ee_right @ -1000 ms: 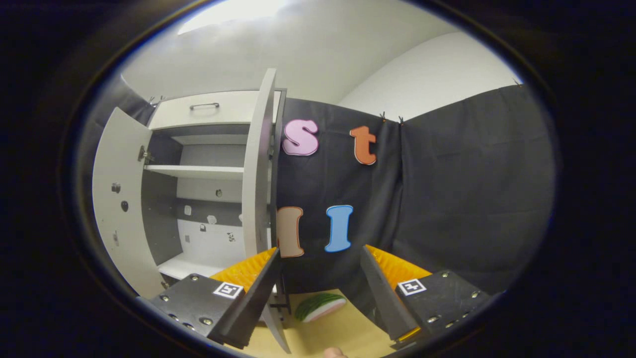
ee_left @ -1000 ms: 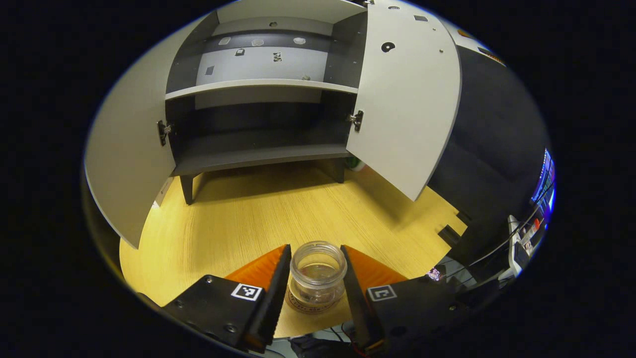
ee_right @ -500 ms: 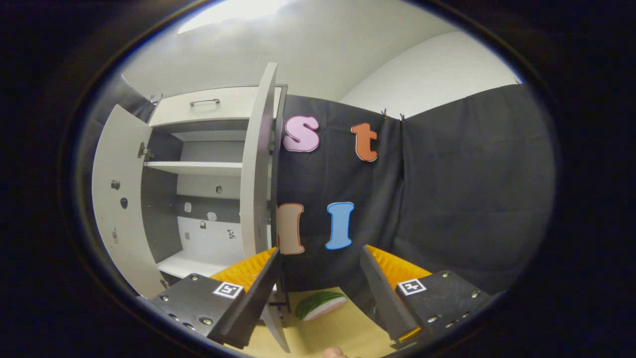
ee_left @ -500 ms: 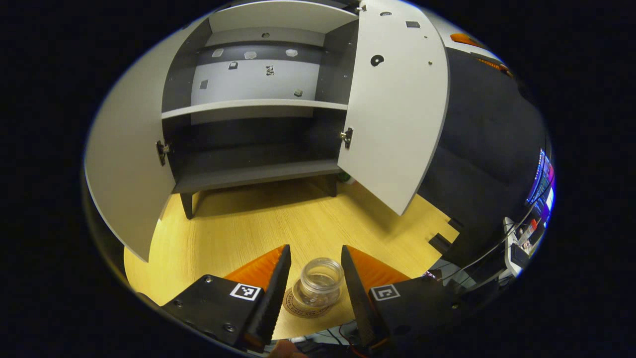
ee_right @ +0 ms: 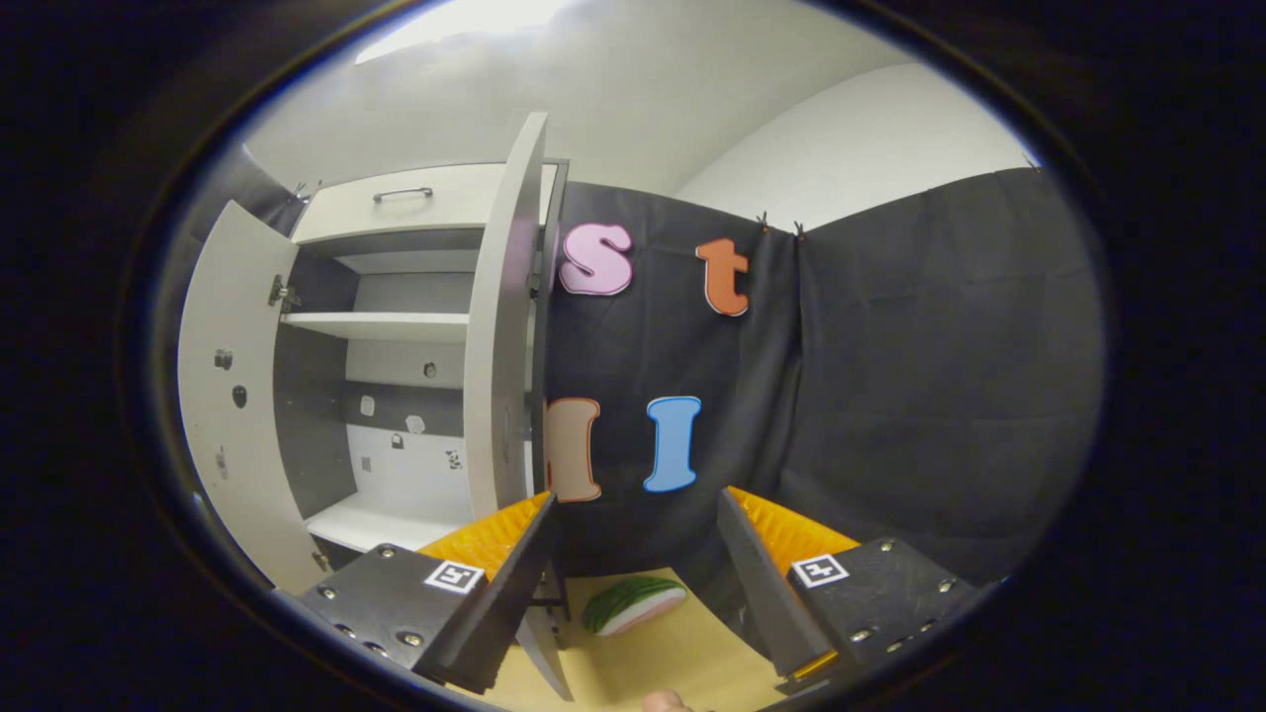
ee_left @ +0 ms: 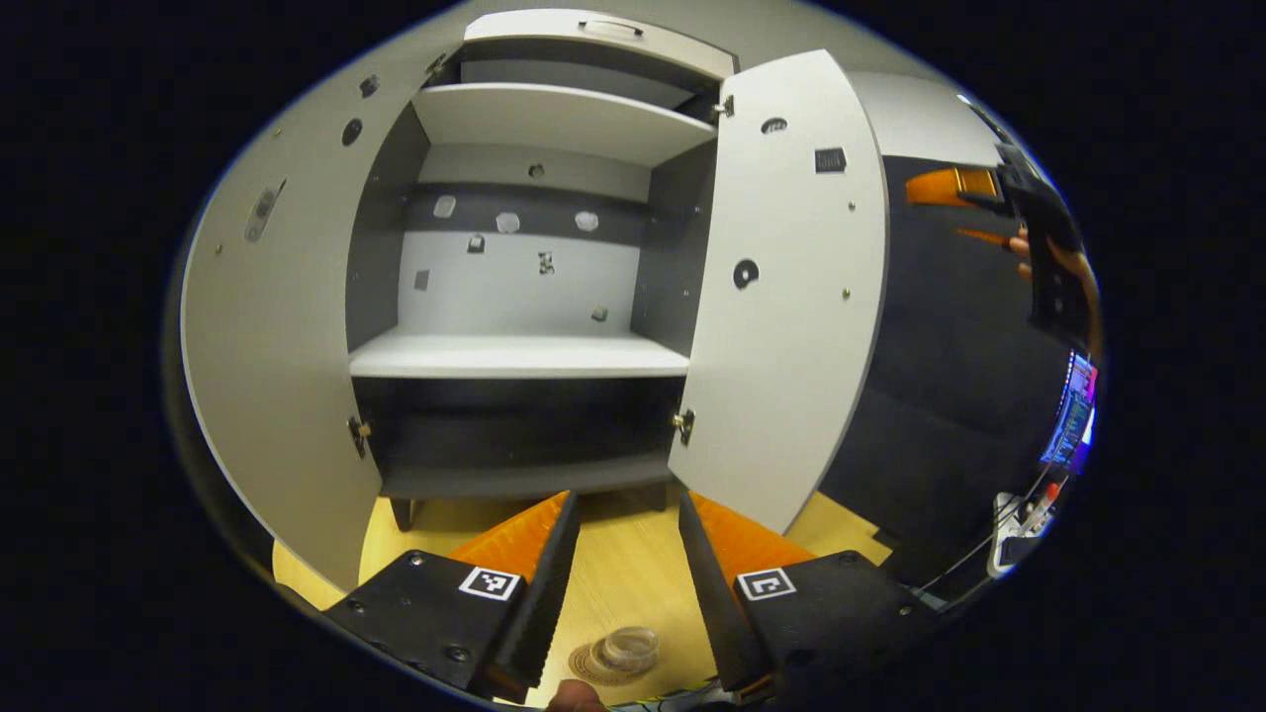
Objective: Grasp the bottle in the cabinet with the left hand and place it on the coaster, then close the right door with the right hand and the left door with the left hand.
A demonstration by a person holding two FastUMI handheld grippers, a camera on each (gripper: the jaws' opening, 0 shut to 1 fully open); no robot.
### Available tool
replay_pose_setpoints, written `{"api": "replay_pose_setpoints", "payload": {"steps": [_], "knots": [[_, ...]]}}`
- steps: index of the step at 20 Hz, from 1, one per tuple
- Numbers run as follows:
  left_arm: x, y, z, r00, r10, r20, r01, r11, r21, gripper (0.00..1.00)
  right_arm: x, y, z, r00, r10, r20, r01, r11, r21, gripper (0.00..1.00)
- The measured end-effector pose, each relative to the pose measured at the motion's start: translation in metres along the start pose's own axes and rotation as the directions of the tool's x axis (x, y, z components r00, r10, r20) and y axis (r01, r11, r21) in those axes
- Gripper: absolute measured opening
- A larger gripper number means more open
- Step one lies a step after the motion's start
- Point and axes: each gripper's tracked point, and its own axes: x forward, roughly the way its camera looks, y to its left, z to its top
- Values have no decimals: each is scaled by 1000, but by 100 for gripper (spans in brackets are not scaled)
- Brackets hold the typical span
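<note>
Nearest, in the left gripper view, the small clear glass bottle (ee_left: 631, 648) stands on the round printed coaster (ee_left: 595, 665) at the front of the pale wooden tabletop (ee_left: 623, 564), below the left gripper (ee_left: 621, 574). Its jaws are apart and hold nothing. The placing step looks done.

Risk: the bottle sits just under those fingers, so a low sweep toward the left door could tip it off the coaster.

In the right gripper view, the right gripper (ee_right: 638, 574) also stands apart and empty, beside the edge of the flat white right door (ee_right: 499, 336). If it pushes near the hinge — or shuts the wrong door first — the doors may not close flush (my judgement).

Farther off, the white-and-grey cabinet (ee_left: 524, 297) stands bare inside.

Count: one bottle, one coaster, two grippers, two open doors — including the flat white left door (ee_left: 267, 326) — and one green-rinded slice-shaped object (ee_right: 633, 603).
</note>
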Motion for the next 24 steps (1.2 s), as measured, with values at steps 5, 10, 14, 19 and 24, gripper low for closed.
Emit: {"api": "replay_pose_setpoints", "payload": {"steps": [5, 10, 14, 19, 24], "knots": [[-5, 13, 77, 994, 63, 86, -62, 998, -6, 70, 5, 7, -6, 1000, 12, -3, -12, 1000, -2, 95], [-16, 41, 133, 978, 163, 133, -162, 987, -17, 97, 12, 15, -18, 1000, 18, -18, -18, 1000, 0, 94], [-29, 59, 168, 960, 216, 179, -221, 975, 9, 96, 18, 18, -31, 999, 12, -38, -13, 1000, -15, 98], [-45, 75, 197, 936, 269, 228, -283, 959, 29, 96, 23, 20, -39, 998, 17, -52, -17, 1000, 1, 94], [-54, 86, 210, 921, 298, 250, -310, 951, 6, 92, 24, 22, -38, 999, 20, -50, -19, 1000, 4, 97]]}}
